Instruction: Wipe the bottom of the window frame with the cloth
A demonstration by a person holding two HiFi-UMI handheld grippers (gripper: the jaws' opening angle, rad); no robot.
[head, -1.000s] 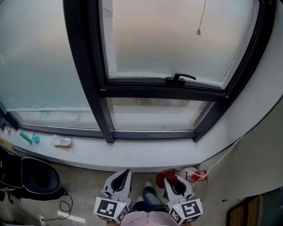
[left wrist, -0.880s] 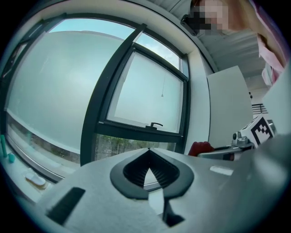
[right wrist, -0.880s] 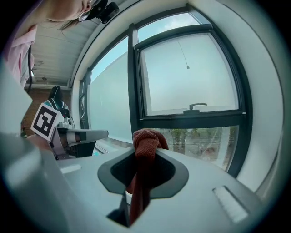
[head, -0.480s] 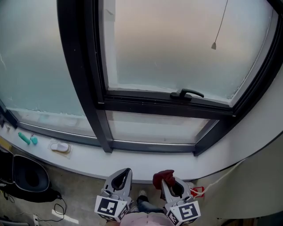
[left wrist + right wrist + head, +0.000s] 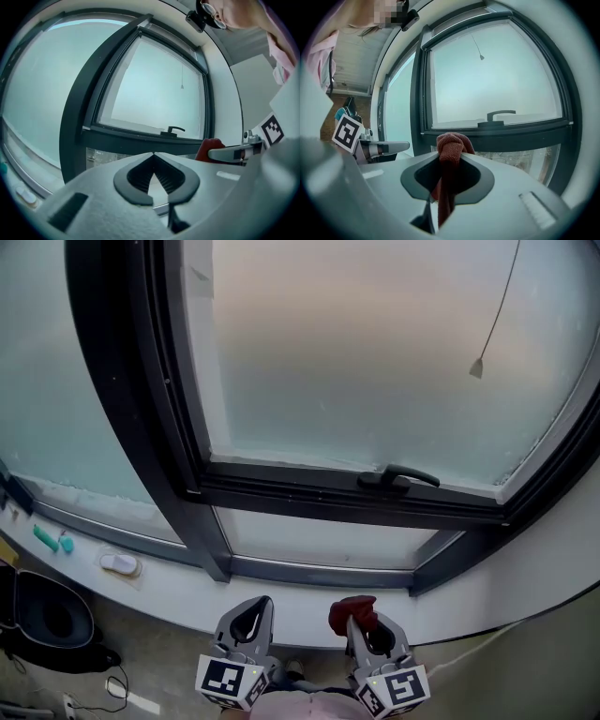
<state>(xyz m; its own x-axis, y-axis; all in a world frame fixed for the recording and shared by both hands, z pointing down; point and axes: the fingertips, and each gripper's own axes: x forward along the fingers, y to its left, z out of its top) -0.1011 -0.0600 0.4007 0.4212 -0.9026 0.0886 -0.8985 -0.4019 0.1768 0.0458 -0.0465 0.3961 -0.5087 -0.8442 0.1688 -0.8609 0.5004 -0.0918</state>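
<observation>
A dark red cloth is bunched between the jaws of my right gripper, which is shut on it; the cloth sticks up past the tips in the right gripper view. My left gripper is shut with nothing in it, its tips meeting. Both grippers hang side by side just short of the white sill. Beyond the sill runs the black bottom window frame, with the sash bar and its black handle above.
On the sill at the far left lie a small white object and a teal item. A black round bin stands on the floor below. A blind cord with a weight hangs before the glass.
The view has tilted upward, so the window and sill have slid down and left in the picture. Both grippers stay low and shut, now closer to the sill.
</observation>
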